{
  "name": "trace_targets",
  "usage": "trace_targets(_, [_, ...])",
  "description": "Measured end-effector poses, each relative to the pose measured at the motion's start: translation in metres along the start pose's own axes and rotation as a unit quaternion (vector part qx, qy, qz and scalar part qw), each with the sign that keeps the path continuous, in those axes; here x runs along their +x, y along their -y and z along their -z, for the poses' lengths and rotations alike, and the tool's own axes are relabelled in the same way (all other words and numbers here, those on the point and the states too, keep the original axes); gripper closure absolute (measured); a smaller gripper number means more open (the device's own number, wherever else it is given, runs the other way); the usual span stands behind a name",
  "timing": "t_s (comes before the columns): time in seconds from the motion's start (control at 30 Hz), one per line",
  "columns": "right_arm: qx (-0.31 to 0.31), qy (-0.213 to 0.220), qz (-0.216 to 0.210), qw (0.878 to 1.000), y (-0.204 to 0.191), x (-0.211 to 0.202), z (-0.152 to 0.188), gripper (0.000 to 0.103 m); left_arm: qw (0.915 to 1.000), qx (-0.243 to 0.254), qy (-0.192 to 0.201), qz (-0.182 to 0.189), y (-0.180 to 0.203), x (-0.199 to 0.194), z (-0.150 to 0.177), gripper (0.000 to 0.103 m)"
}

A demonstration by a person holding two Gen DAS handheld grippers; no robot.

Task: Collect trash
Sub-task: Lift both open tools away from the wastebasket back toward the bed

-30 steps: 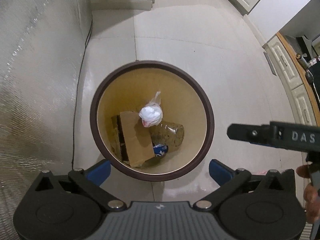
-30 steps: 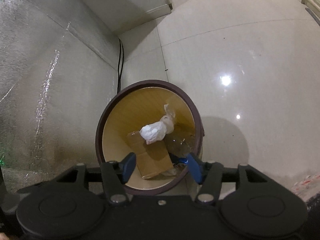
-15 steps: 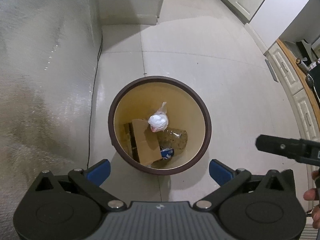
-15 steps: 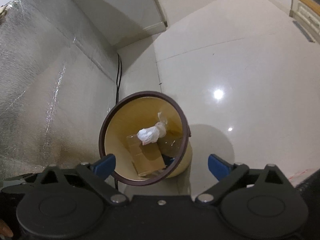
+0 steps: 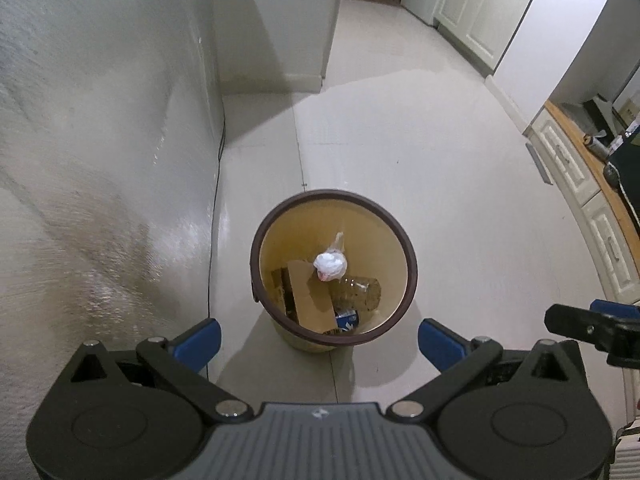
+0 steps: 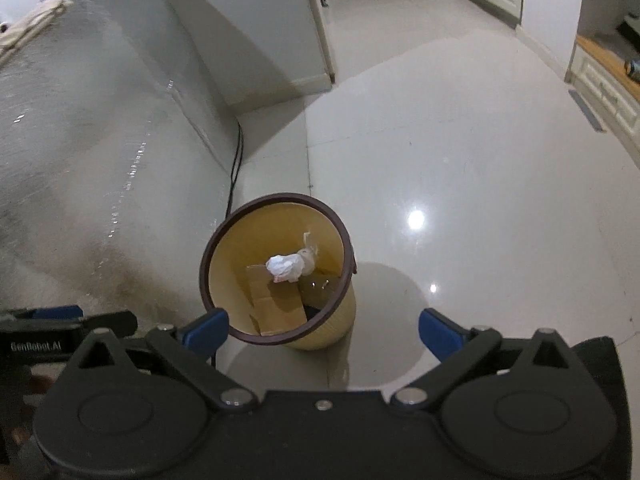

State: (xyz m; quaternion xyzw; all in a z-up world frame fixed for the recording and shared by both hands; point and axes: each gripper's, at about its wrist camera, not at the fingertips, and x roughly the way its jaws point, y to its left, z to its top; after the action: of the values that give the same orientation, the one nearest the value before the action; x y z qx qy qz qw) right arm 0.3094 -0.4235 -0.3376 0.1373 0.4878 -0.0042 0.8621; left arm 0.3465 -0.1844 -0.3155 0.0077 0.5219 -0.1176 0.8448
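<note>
Both grippers hang above the floor with nothing between their blue pads: the left gripper (image 5: 318, 338) is spread wide, and the right gripper (image 6: 324, 330) has just been opening and now stands fully apart, empty.

Below them lies the pale tiled floor (image 5: 400, 160), with a silvery foil-covered wall (image 5: 100, 160) along its left edge and a black cable (image 5: 214, 216) running down that edge. Close to the wall stands the round bin (image 5: 412, 276), tan with a dark brown rim, upright. Inside it lie a flattened cardboard box (image 5: 308, 300), a clear plastic bottle (image 5: 358, 294), a white crumpled bag (image 5: 330, 266) resting on top of the cardboard, and a small blue wrapper (image 5: 347, 318) near the front wall.

Judging from this, the drop is done and the trash sits well inside the rim. The sensible way onward is to lift clear of the rim, keep both grippers spread, and sweep the view across the floor for any remaining litter; none shows on the tiles visible here.
</note>
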Motion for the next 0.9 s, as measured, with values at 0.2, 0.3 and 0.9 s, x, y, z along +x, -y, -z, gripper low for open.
trace_targets(0.2, [-0.012, 0.029, 0.01, 0.999, -0.006, -0.043, 0.013, 0.001, 0.9995, 0.019, 0.025, 0.0, 0.006, -0.039, 0.01, 0.0])
trace_targets(0.3, [-0.007, 0.046, 0.011, 0.999, -0.005, -0.065, 0.019, 0.001, 0.9986, 0.034, 0.04, 0.0, 0.01, -0.061, 0.016, 0.0])
trace_targets(0.9, [-0.037, 0.18, 0.012, 0.983, -0.034, -0.236, 0.053, 0.001, 0.9792, 0.074, 0.185, 0.041, 0.027, -0.223, 0.044, 0.0])
